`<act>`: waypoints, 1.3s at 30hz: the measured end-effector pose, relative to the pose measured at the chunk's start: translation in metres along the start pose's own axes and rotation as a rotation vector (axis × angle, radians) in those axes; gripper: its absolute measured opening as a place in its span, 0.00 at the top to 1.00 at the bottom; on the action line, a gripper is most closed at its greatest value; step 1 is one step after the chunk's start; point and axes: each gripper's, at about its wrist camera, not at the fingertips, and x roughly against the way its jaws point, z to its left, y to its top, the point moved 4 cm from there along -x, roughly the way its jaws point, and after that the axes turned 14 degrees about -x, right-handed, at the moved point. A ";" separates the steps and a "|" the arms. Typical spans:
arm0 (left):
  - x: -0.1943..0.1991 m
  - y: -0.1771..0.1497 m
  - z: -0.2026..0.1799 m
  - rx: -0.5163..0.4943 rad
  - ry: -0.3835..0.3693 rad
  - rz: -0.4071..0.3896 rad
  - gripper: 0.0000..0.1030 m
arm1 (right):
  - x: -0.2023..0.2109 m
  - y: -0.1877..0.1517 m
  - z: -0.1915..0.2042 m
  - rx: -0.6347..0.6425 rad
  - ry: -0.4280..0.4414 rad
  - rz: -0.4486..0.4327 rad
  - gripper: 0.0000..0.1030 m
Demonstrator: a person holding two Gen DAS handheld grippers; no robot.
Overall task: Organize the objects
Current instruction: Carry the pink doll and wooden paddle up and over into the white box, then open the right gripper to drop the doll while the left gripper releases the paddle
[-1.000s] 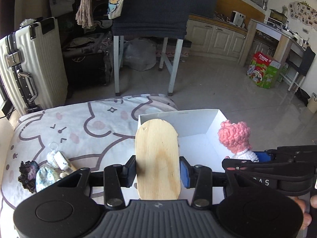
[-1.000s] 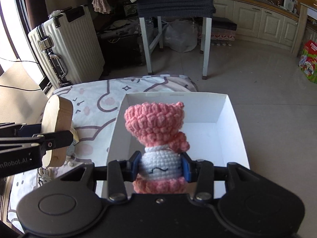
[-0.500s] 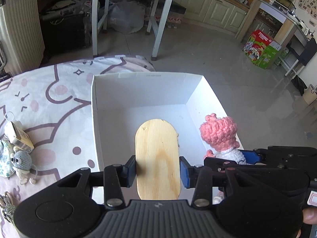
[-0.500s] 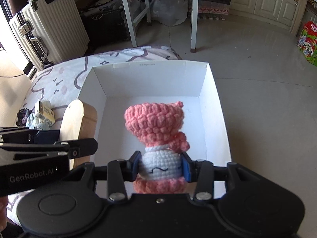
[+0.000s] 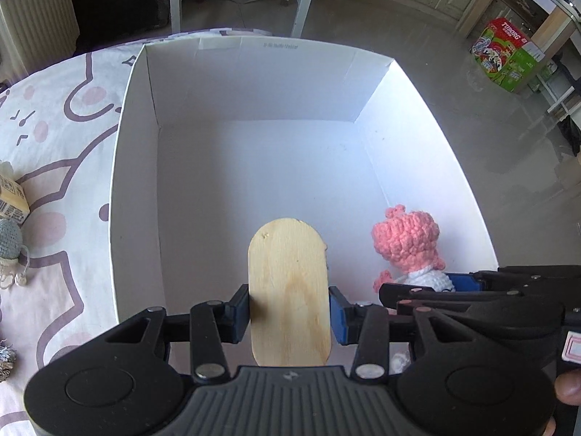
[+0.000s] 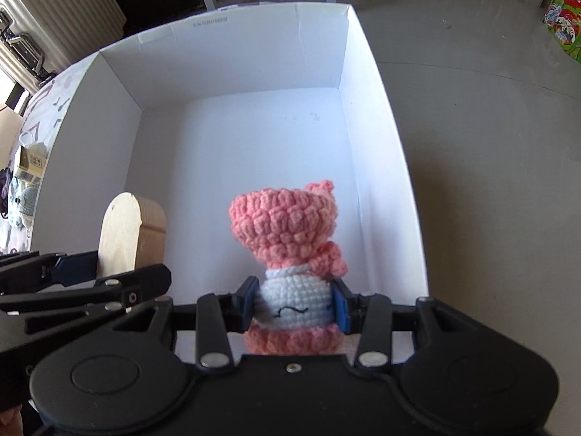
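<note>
Over white box [image 5: 138, 167] — left claw [image 5: 289, 310] clamped on wooden oval block [image 5: 289, 290]; right claw [image 6: 295, 307] clamped on pink crochet doll [image 6: 287, 225], block left of doll.

Both tools lower, tipped steeper; wooden block [image 5: 289, 290] and crochet doll [image 6: 290, 254] now inside white box [image 5: 254, 83].

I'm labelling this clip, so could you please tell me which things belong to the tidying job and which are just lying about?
In the job:
wooden block
pink crochet doll
white box

Lying about:
small carton
grey crochet toy
green beer case
</note>
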 end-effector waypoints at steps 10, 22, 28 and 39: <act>-0.024 -0.018 0.003 0.032 0.007 0.102 0.57 | -0.023 -0.017 0.004 0.013 -0.036 0.070 0.57; -0.018 -0.018 0.001 0.023 0.022 0.099 0.53 | -0.020 -0.031 0.009 0.019 -0.039 0.087 0.57; -0.013 -0.015 0.001 0.032 0.025 0.099 0.50 | -0.012 -0.038 0.011 0.015 -0.025 0.082 0.58; -0.004 -0.013 -0.002 0.023 0.028 0.073 0.48 | -0.001 -0.032 0.012 0.019 -0.026 0.046 0.57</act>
